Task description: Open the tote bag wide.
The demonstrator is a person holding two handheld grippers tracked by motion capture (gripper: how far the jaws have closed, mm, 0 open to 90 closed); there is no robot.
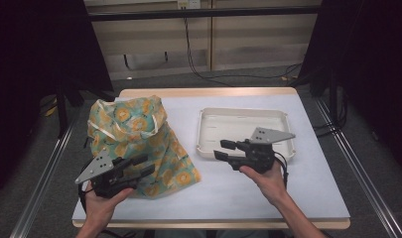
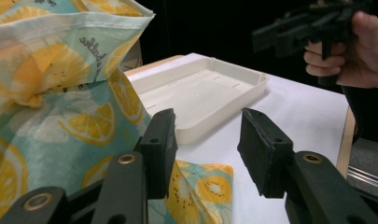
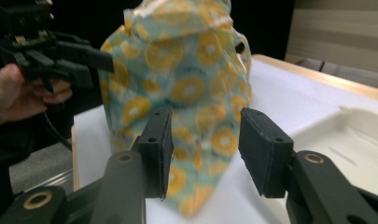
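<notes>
A cloth bag printed with lemon slices on teal stands bunched up on the left half of the table, its white handles on top. My left gripper hovers at the bag's near right side, jaws apart with nothing between them; in the left gripper view the bag lies just to the left of the jaws. My right gripper is held over the near left edge of the white tray, pointing left toward the bag, open and empty. The right gripper view faces the bag from a distance.
The empty white tray sits right of centre on the white table cover. The table's wooden edges run along the far and near sides. Dark curtains and metal rails flank the table, and cables lie on the floor behind.
</notes>
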